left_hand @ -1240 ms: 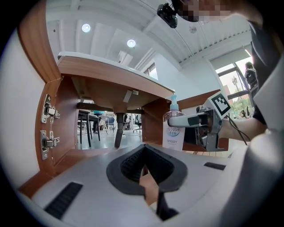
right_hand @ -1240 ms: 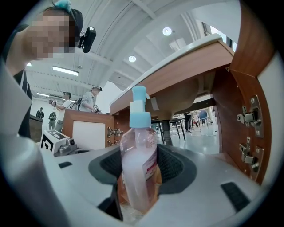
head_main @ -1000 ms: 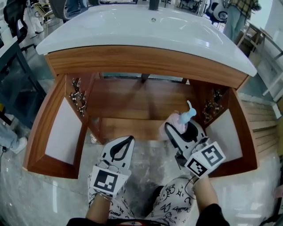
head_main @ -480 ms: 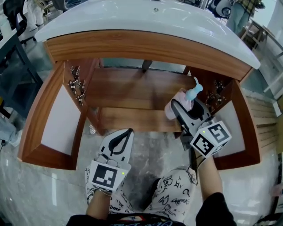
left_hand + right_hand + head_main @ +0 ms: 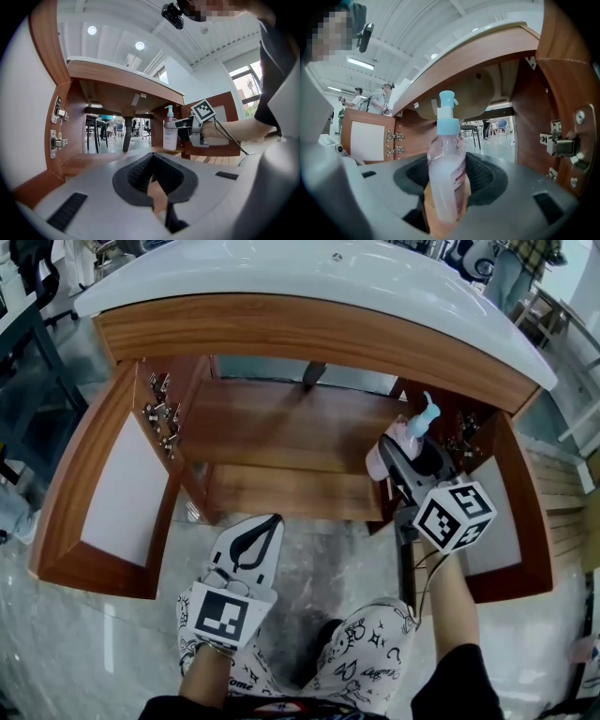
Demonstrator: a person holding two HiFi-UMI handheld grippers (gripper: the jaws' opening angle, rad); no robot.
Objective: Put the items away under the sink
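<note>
The right hand-held gripper (image 5: pixel 405 457) is clenched on a pump bottle (image 5: pixel 424 418). It holds the bottle upright at the right end of the shelf (image 5: pixel 281 442) under the sink (image 5: pixel 281 282), near the right wall (whether its base touches the wood I can't tell). The left door (image 5: pixel 117 493) and right door (image 5: pixel 527 521) stand wide, and the shelf runs open from the bottle to the hinges (image 5: pixel 159 413) on the left wall. The left hand-held gripper (image 5: pixel 272 523) hangs out front over the floor (image 5: pixel 319 559), its jaws closed together on nothing.
</note>
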